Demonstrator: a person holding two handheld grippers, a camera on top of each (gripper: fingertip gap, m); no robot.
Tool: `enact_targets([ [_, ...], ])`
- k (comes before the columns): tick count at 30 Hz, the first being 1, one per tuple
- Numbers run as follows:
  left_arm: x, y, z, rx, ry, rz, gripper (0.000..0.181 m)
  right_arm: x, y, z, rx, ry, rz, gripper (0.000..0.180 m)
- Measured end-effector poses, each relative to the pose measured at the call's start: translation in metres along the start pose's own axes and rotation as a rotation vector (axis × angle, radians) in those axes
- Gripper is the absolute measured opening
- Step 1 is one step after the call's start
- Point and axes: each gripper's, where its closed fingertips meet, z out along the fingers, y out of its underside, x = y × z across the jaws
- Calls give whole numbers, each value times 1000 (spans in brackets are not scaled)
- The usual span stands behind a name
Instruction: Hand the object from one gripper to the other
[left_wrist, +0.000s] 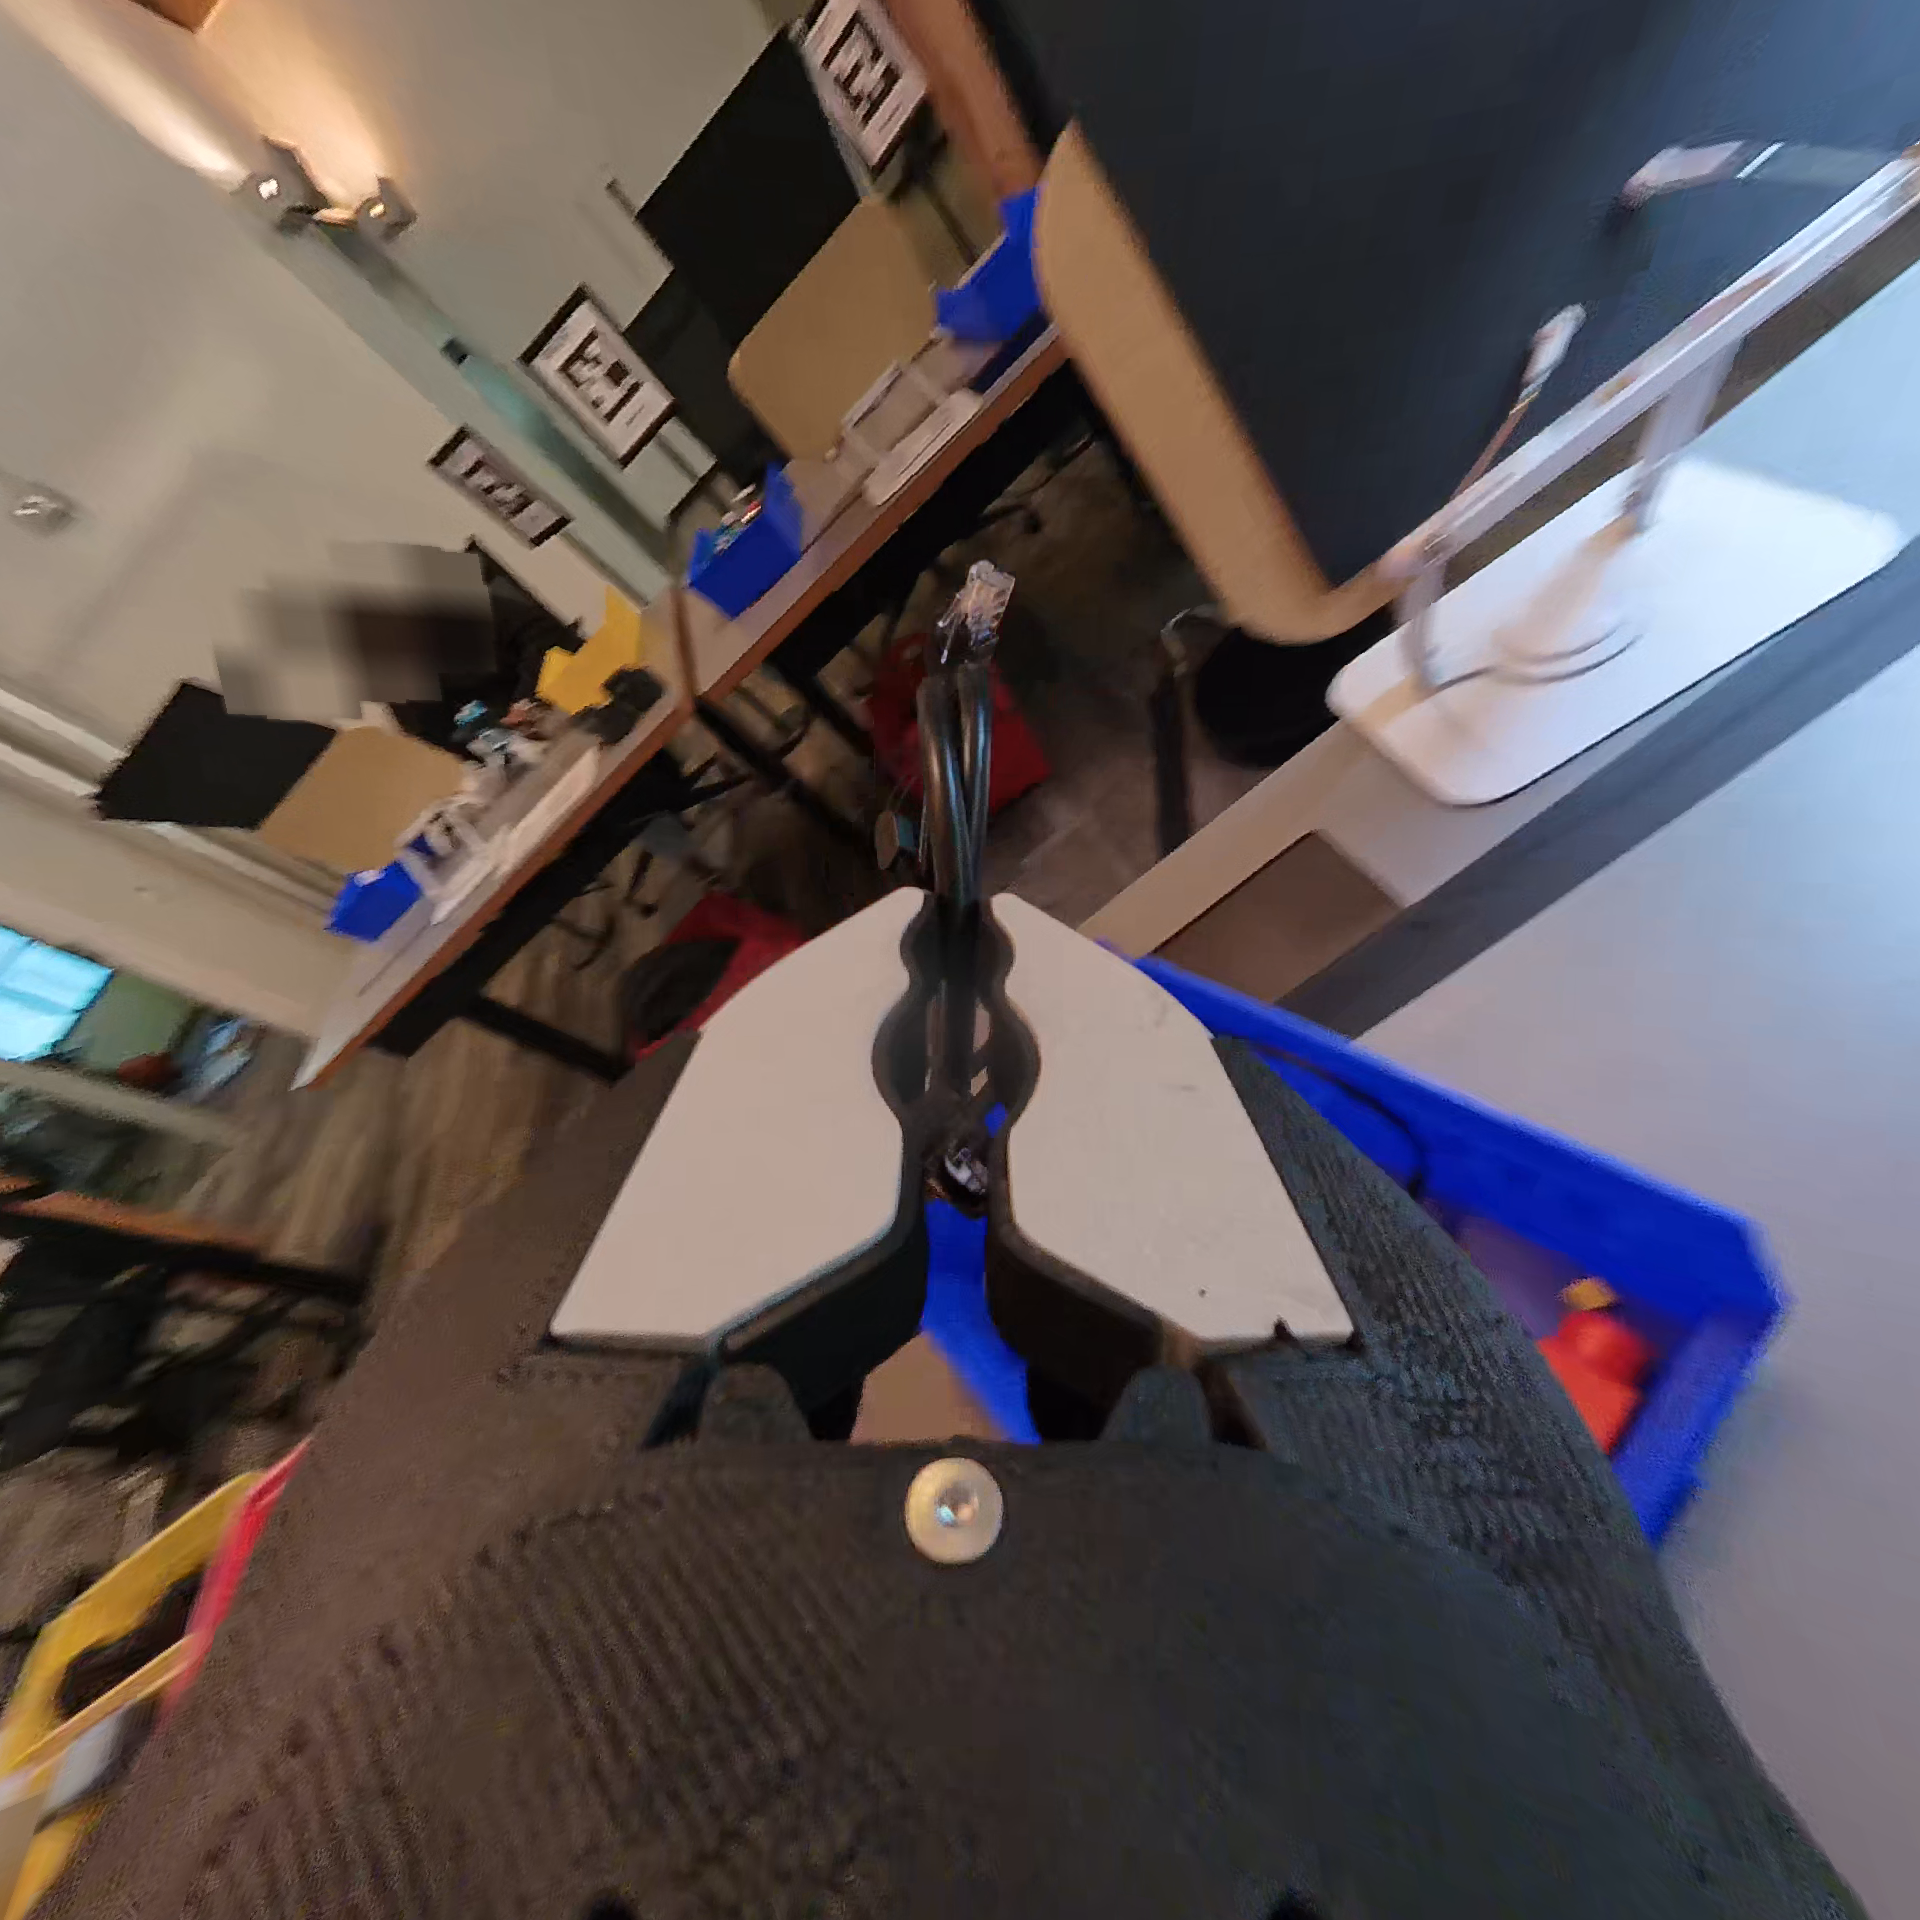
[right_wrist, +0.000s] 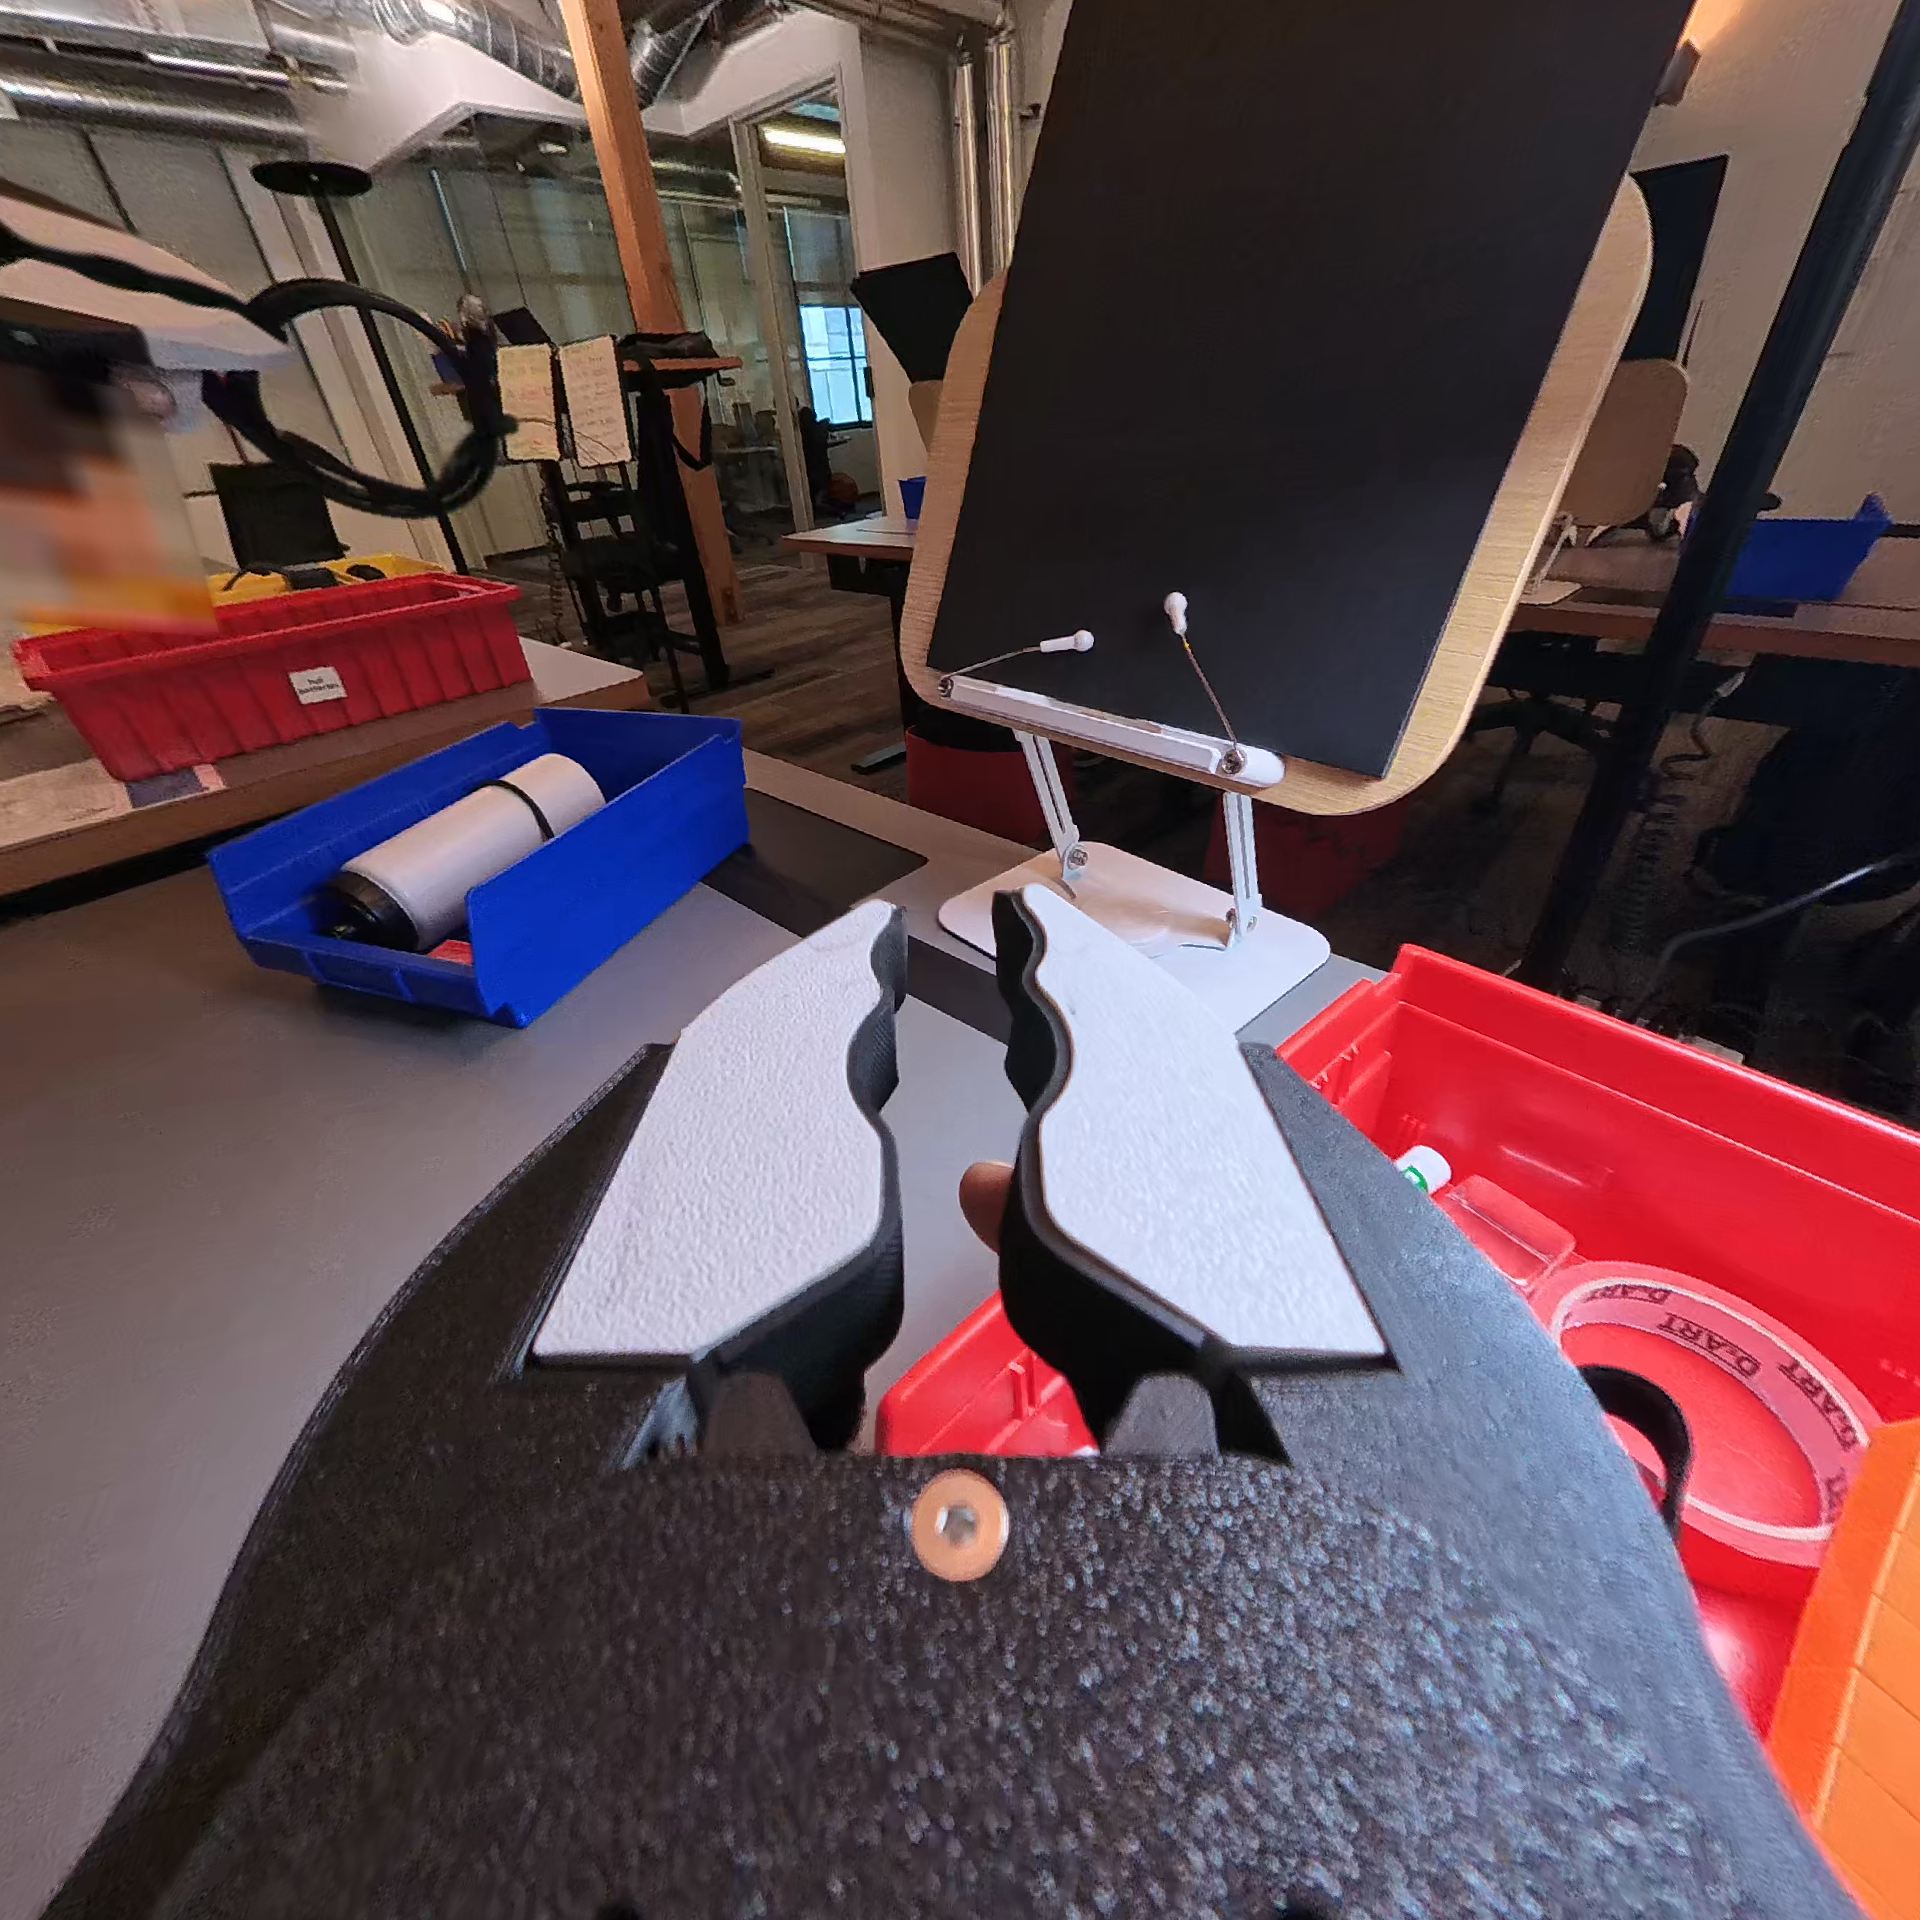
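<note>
Left gripper (left_wrist: 954, 935) pinching cable (left_wrist: 961, 748), lower end hidden | right gripper (right_wrist: 948, 920) spread, empty

1. Two grippers: the left gripper (left_wrist: 956, 935) clamps one coiled black cable (left_wrist: 961, 769); the right gripper (right_wrist: 951, 935) stands parted.
2. Two red bins: the far red bin (right_wrist: 281, 665) and the near red bin (right_wrist: 1558, 1049).
3. One blue bin (right_wrist: 613, 904) on the near table.
4. One tape roll (right_wrist: 1714, 1423).
5. One board stand (right_wrist: 1143, 925).

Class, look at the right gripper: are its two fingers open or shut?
Open. The right gripper shows a clear gap between its fingers, with nothing held; grey table shows through.
</note>
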Motion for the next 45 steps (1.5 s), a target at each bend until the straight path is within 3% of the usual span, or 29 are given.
enact_targets([
  [10, 172, -93, -54, 605, 575, -480, 6, -59, -8, 17, 72, -196, -60, 19],
  [16, 232, -126, -75, 836, 858, -729, 6, -134, -9, 35, 142, -429, 28, 33],
  [19, 259, -125, -76, 823, 997, -777, 6, -156, -7, 43, 170, -468, 80, 47],
  [24, 273, -124, -86, 862, 1133, -841, 7, -163, -6, 48, 191, -497, 211, 56],
  [26, 274, -124, -87, 869, 1140, -849, 6, -165, -7, 45, 204, -540, 268, 45],
  [28, 276, -122, -84, 859, 1133, -844, 6, -170, -14, 37, 244, -585, 267, 18],
  [40, 291, -103, -62, 724, 1070, -696, 8, -158, -16, 29, 130, -454, -24, 11],
  [45, 316, -65, -27, 500, 1032, -510, 17, -142, -18, 22, 77, -399, -113, 9],
])
